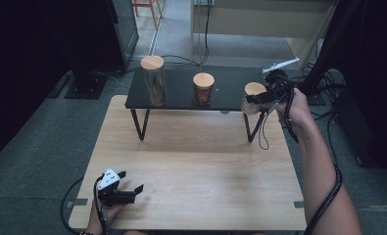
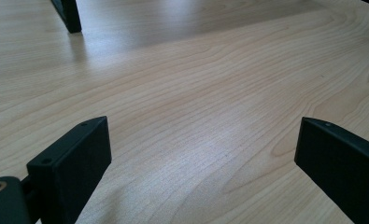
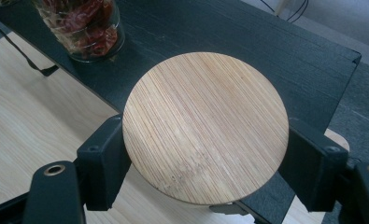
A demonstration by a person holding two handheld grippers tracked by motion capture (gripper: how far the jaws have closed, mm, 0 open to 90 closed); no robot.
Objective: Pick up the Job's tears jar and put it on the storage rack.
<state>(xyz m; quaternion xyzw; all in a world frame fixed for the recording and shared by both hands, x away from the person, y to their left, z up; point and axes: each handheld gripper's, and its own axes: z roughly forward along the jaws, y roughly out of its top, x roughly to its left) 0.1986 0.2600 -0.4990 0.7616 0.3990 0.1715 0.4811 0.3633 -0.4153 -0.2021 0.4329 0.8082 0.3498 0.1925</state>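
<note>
High view: three jars on the black shelf [image 1: 181,100], which stands on the counter [image 1: 191,161]; the right hand-held gripper [image 1: 263,96] clamps the right jar [image 1: 253,98] at the shelf's end. Left gripper view: left hand-held gripper [image 2: 201,154] idle, jaws apart. Right gripper view: the jaws bear on the lid [image 3: 205,126] from both sides; best to move it level and slow, keeping it upright.

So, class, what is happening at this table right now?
A person holds a gripper in each hand. The right gripper is clamped on the short jar with a round wooden lid, at the right end of the black shelf. Two taller jars, the tallest and a middle one, stand further left. The left gripper rests open on the wooden table.
</note>
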